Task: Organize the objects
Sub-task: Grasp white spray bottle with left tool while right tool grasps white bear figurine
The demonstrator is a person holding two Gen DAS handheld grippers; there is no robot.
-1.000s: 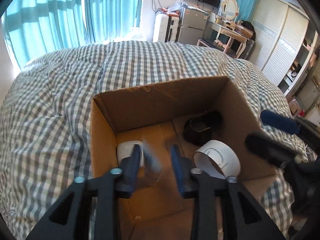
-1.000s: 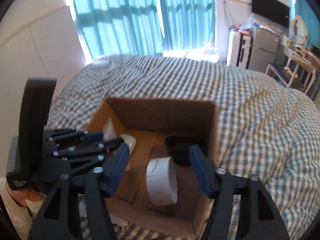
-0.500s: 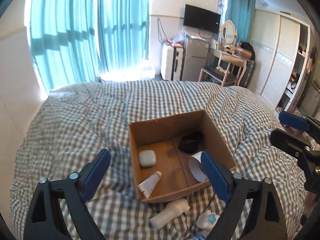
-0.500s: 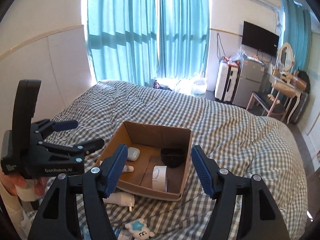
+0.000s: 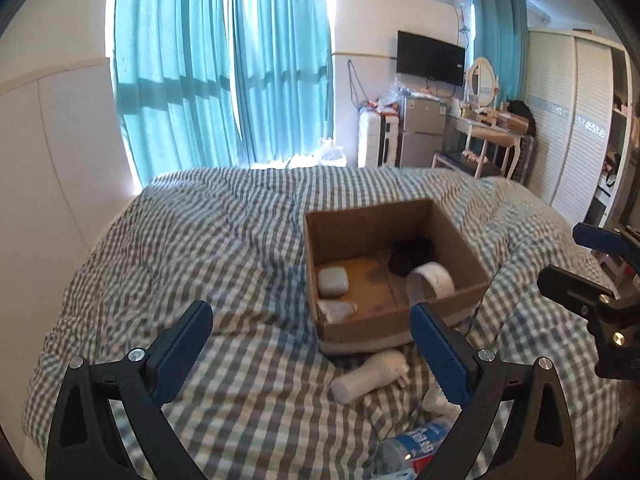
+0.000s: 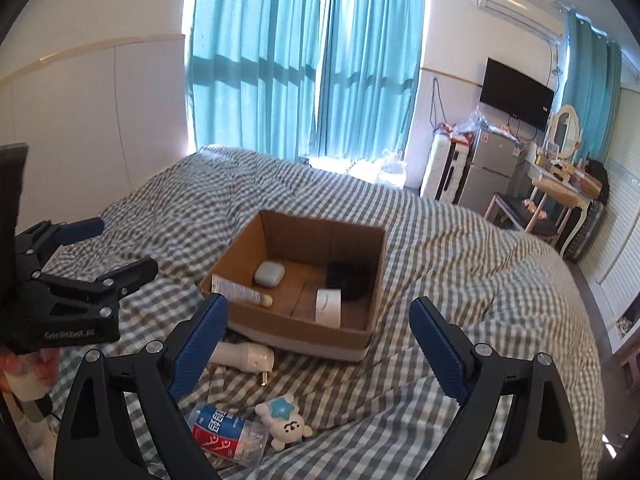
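Note:
An open cardboard box (image 5: pixel 460 236) (image 6: pixel 256 236) sits on the checked bed. Inside lie a grey earbud case (image 5: pixel 332 280) (image 6: pixel 269 273), a white tube (image 5: pixel 336 310) (image 6: pixel 240 292), a tape roll (image 5: pixel 434 280) (image 6: pixel 329 306) and a black object (image 5: pixel 410 254) (image 6: pixel 348 280). In front of the box lie a white charger plug (image 5: pixel 370 374) (image 6: pixel 246 354), a plastic bottle (image 6: pixel 228 436) (image 5: pixel 412 446) and a star plush toy (image 6: pixel 284 420). My left gripper (image 5: pixel 312 344) (image 6: pixel 116 248) is open and empty, pulled back from the box. My right gripper (image 6: pixel 320 340) is open and empty above the toy.
The checked duvet (image 5: pixel 200 260) covers the bed. Teal curtains (image 5: pixel 224 64) hang behind it. A fridge (image 6: pixel 490 168), a suitcase (image 6: pixel 440 168) and a dressing table (image 6: pixel 560 192) stand at the far right. A white wall (image 5: pixel 52 152) borders the bed on the left.
My left gripper let go of the tube in the box, opened and drew back. Both grippers moved up and away from the box, showing the plug, bottle and toy.

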